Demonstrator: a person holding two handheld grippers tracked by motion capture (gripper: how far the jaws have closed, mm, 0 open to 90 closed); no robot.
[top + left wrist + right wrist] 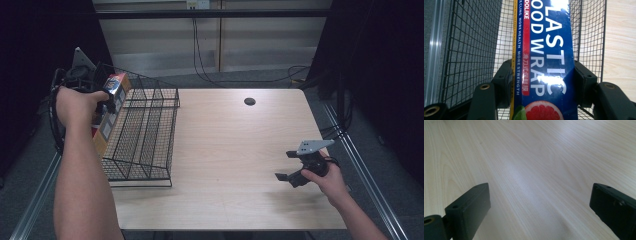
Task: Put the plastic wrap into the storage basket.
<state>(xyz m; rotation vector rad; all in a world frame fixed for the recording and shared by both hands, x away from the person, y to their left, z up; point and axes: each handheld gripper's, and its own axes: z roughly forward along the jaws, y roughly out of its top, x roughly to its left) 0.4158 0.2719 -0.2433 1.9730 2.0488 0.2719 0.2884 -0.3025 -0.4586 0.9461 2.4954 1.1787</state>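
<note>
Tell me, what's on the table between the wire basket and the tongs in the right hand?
Nothing: in the high view the table is bare wood between the wire basket and the right tongs. The right gripper view also shows bare wood.

Blue box (546,62), left gripper view: large white "LASTIC" and "OOD WRAP", cut off by frame edge. Red stripe: "DOLIKE", Chinese characters. Small white line: "MORE HEALTH MORE STRENGTH". Grapefruit picture at near end.

A light wooden table (240,150) has a small dark round hole (249,101) near its far edge. Black cables (210,75) trail over the grey floor (250,77) behind it, below pale cabinet panels (260,40). Metal rails (360,165) flank the table.
</note>
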